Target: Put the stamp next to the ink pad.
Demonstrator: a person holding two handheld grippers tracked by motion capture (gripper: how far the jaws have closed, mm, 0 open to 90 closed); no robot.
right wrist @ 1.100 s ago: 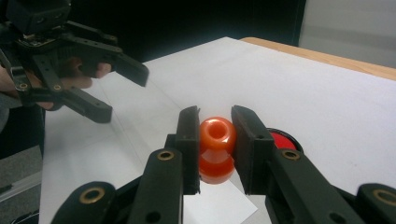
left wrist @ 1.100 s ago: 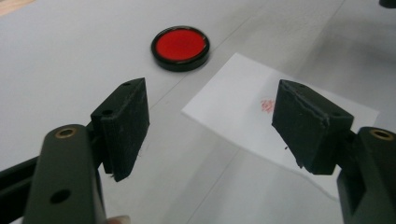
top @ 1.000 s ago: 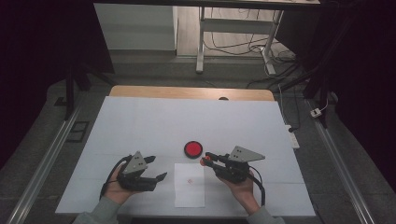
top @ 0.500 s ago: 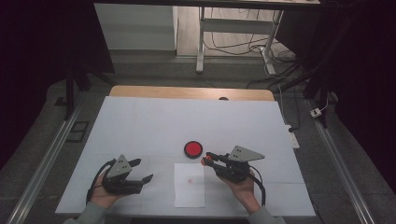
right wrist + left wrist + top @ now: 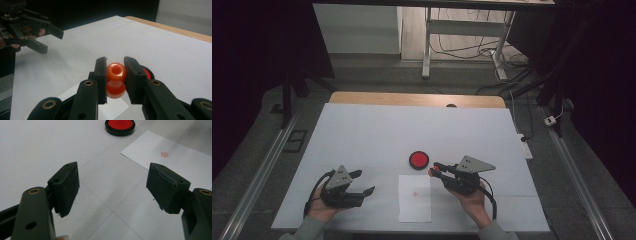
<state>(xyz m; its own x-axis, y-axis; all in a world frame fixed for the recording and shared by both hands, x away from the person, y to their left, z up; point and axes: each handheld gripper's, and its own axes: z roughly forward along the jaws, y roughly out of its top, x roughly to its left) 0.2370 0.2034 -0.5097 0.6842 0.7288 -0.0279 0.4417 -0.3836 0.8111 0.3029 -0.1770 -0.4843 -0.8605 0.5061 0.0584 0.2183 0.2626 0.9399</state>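
My right gripper is shut on a small orange-red stamp, held just above the table to the right of a round red ink pad. In the right gripper view the stamp sits upright between the pads, with the ink pad behind it. A white sheet of paper lies near the front edge, with a small red stamp mark on it. My left gripper rests open on the table to the left of the sheet, its jaws holding nothing. Ahead of them lie the ink pad and the mark.
The white table top has a wooden strip along its far edge. Metal rails run along both sides. A desk frame and cables stand on the floor beyond. The left gripper shows far off in the right gripper view.
My left hand has slid to the left, away from the paper, with its gripper still open. The right gripper has kept still with the stamp in it.
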